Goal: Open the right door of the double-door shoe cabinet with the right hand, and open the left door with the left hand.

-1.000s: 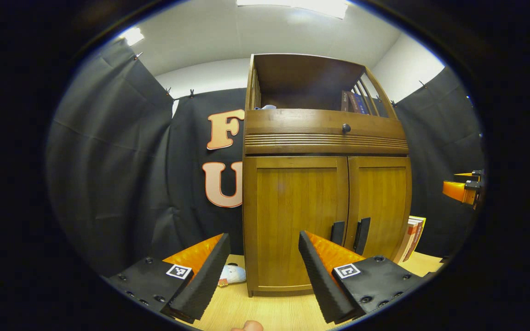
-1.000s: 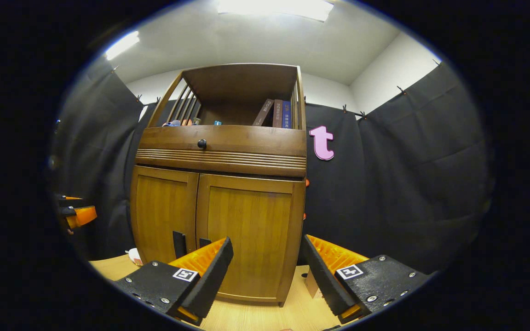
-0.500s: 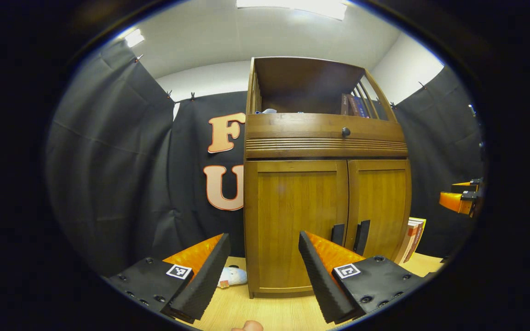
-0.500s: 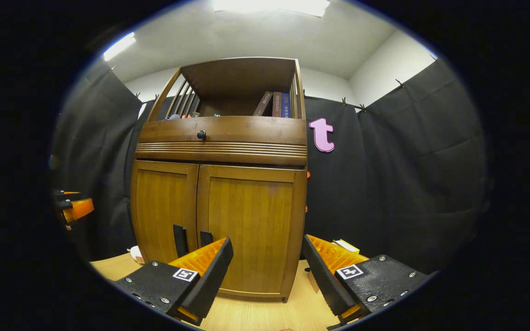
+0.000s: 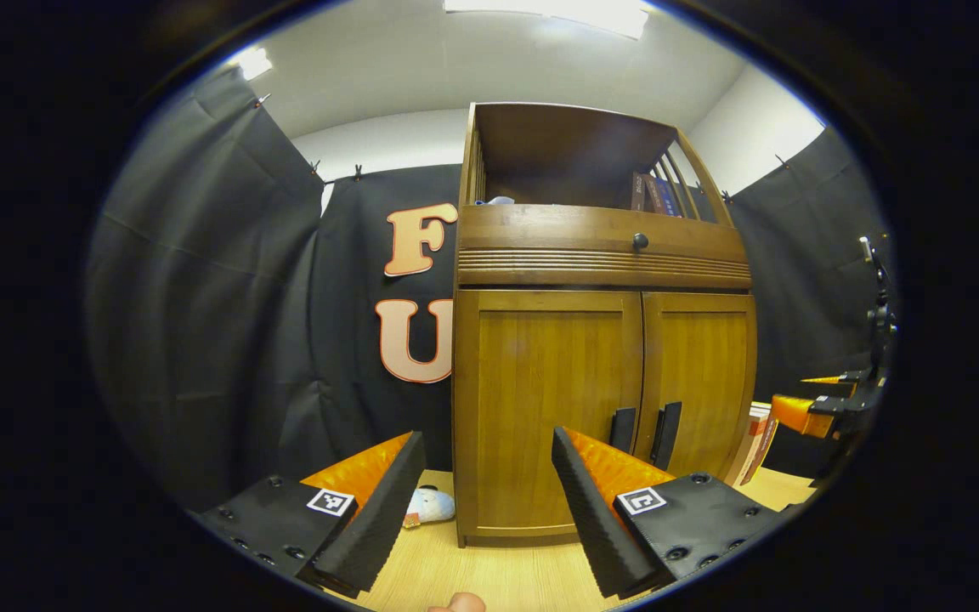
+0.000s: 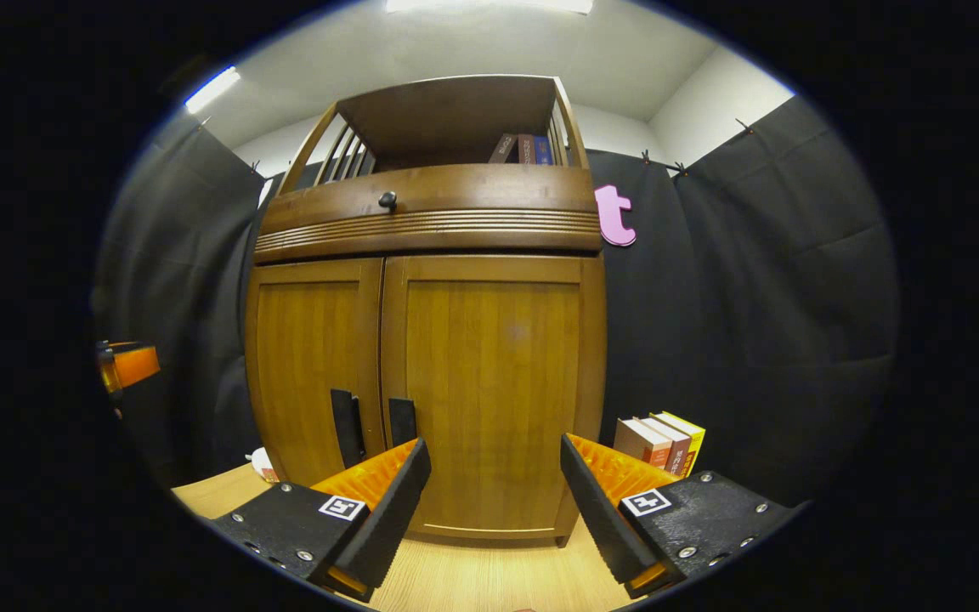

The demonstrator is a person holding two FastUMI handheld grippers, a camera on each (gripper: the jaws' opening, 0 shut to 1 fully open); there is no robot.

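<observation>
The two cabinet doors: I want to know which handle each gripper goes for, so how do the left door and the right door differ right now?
The left door has its handle along its right edge; the right door has its handle along its left edge, so the handles sit side by side at the centre seam. In the right gripper view, the right gripper faces the right door, the left door lying off to the side. Both are shut, plain wood panels.

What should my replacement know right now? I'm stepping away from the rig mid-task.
Left gripper: open, holding nothing, short of the cabinet.
Right gripper: open, holding nothing, facing the right door.
Both doors are shut; left door handle and right door handle sit side by side at the centre seam.
Done: nothing.
Left: right door with right gripper, left door with left.
</observation>
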